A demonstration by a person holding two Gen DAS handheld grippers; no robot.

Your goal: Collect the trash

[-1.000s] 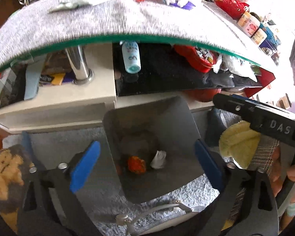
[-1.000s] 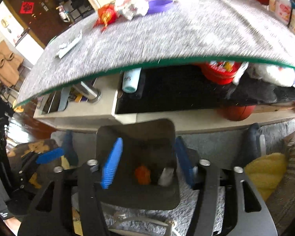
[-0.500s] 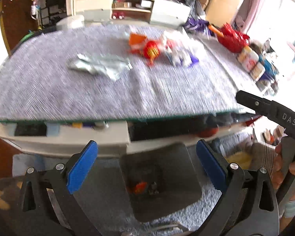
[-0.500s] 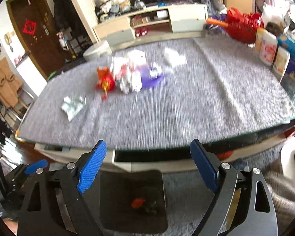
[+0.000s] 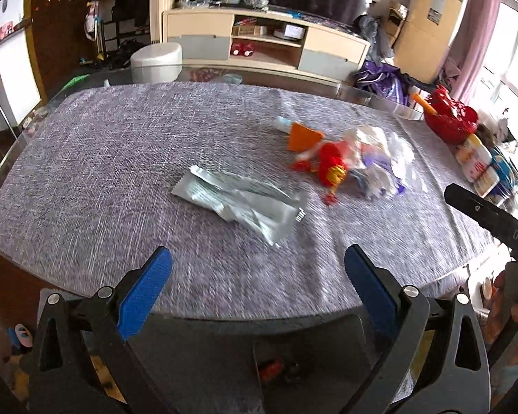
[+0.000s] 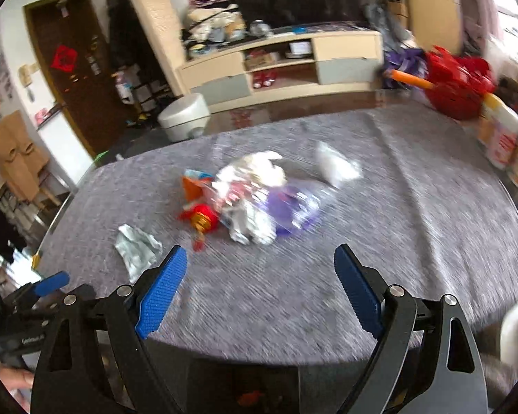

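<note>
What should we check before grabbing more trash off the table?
1. Left gripper open and empty: ok.
2. Right gripper open and empty: ok; its jaws have just been opening.
3. Silver wrapper lies flat in the open, nothing on it: ok.
4. Pile of wrappers easy to pick one by one: not ok, all bunched together.
5. Bin below the table edge has room: cannot tell.

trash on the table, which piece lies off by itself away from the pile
The flat silver foil wrapper, alone on the grey table cover. The orange packet, red wrapper and white and purple wrappers lie bunched together.
</note>
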